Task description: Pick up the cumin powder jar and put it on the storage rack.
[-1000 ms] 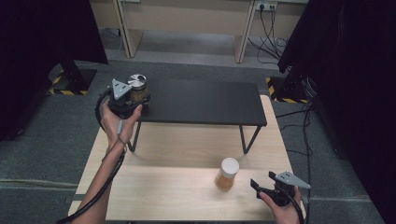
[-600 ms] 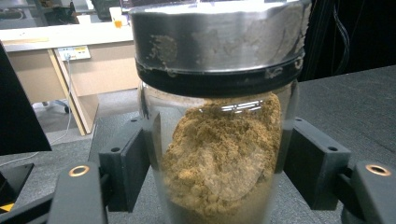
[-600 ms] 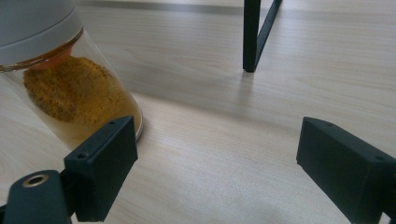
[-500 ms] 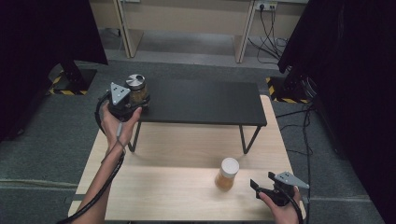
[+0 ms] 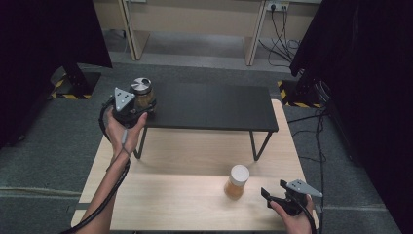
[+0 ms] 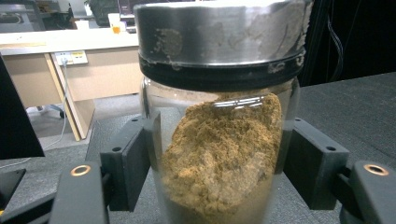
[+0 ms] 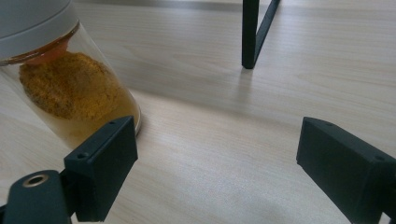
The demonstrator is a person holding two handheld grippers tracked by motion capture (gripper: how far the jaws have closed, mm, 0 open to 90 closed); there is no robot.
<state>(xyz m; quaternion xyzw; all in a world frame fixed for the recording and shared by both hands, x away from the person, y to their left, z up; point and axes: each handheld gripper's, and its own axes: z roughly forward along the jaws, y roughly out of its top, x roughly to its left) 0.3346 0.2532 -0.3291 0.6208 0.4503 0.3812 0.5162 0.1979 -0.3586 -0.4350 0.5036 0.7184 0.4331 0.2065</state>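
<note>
A: Nearest first. Right claw [image 5: 272, 195] at the near right edge of the wooden table [image 5: 195, 146], jaws wide apart, nothing between them

B: Agreed, right gripper view has both black jaws spread over bare wood. What's next to it?

A: White-lidded jar [image 5: 236, 181] with orange-brown powder, standing on the table just beside the right claw, off toward its left jaw, not touching as far as I can tell

B: Farther back?

A: Low black shelf [image 5: 209, 105] standing on the table. Left claw [image 5: 141, 105] is at its left end, clamped on the silver-lidded jar [image 6: 219, 140], jaws pressed on both sides of the glass below the lid

B: Is that jar resting on the shelf or lifted?

A: Can't tell, its base is hidden. It sits over the shelf's left corner, powder heaped to one side inside

B: Risks?

A: My guess: that jar is right at the shelf's edge, so letting go with the base partly overhanging could tip it to the floor. Smooth glass, grip sits low under a heavy lid, so it could slip or lean. On the right, swinging the open claw in carelessly could knock the white-lidded jar over

B: Lids look seated on both, so spill risk is low unless one drops
</note>
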